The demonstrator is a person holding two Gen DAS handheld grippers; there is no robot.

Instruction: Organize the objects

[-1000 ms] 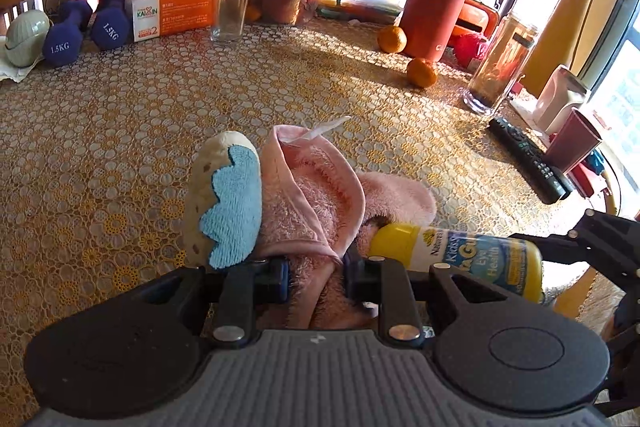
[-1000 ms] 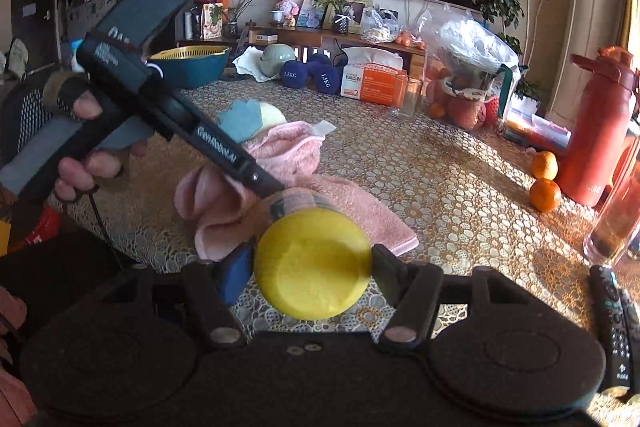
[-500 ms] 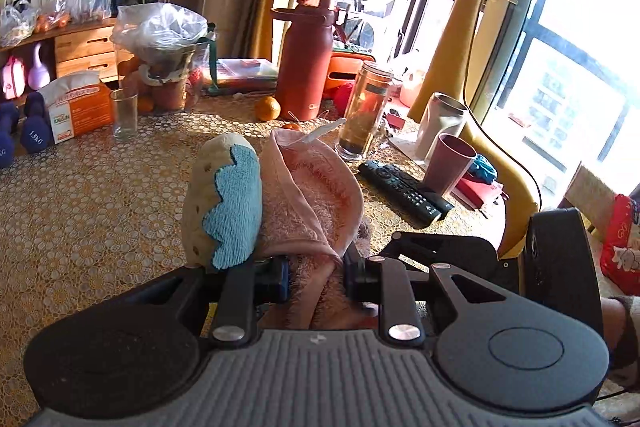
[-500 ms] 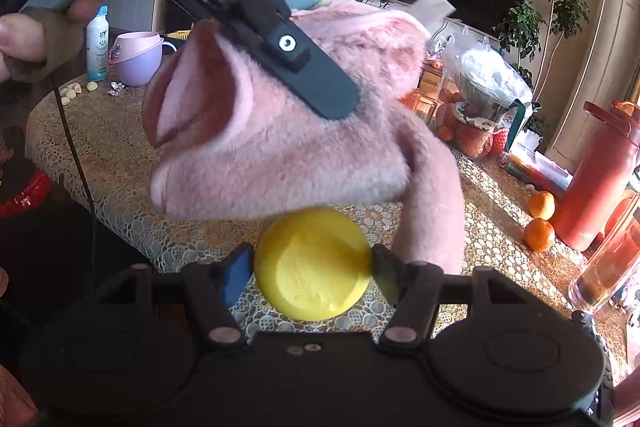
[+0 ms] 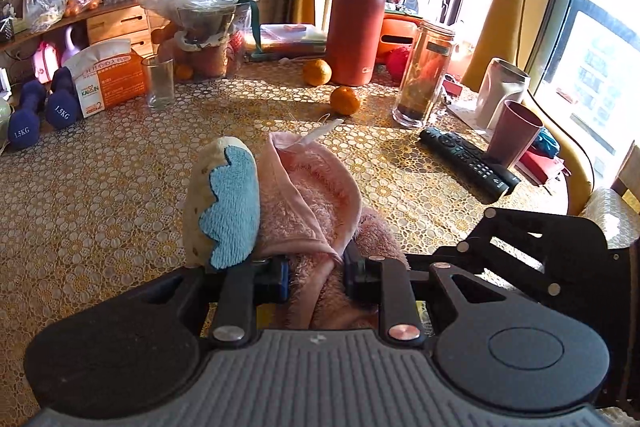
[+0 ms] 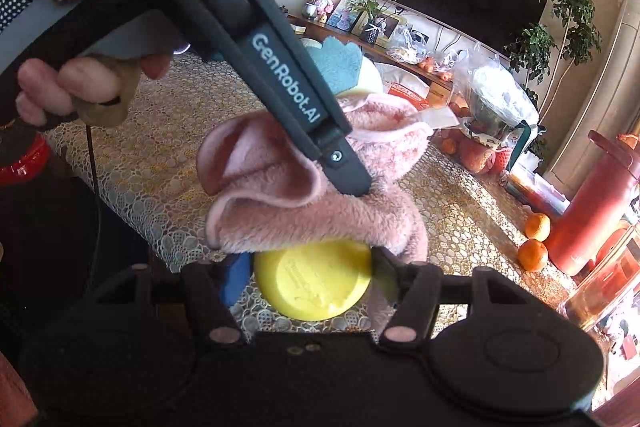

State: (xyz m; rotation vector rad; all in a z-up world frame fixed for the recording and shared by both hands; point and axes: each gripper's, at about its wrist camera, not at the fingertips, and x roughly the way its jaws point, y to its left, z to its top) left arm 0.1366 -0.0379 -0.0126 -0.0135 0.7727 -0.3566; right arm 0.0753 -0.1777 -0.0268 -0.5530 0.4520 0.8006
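In the left wrist view, the left hand-held gripper (image 5: 314, 277) has its fingers drawn close together on a fold of pink fleece towel (image 5: 316, 203), which bunches up between them and is held above the surface (image 5: 100, 195), a round top covered in gold lace-pattern cloth. A cream plush piece with a blue scalloped patch (image 5: 222, 203) sits against the towel's left side, over the left finger. The black frame of the right hand-held gripper (image 5: 532, 247) shows at the lower right edge. Farther back on the surface stand a red insulated bottle (image 5: 354, 27), two oranges (image 5: 345, 100) near it, a glass jar (image 5: 424, 75), a clear drinking glass (image 5: 159, 81), an orange tissue box (image 5: 110, 79) and two blue dumbbells (image 5: 40, 109); a black remote control (image 5: 466, 163) lies beside a maroon cup (image 5: 514, 133). In the right wrist view, the right hand-held gripper (image 6: 308, 283) is closed partway on a bottle with a yellow cap (image 6: 314, 281), the cap facing the camera between the two fingers. The pink fleece towel (image 6: 304, 199) hangs just above the cap and drapes over its top edge, pinched by the left hand-held gripper (image 6: 340, 167), whose long black body reaches in from the upper left, gripped by the person's left hand (image 6: 76, 83) in a fingerless glove. The blue-patched plush shows behind the gripper's body.
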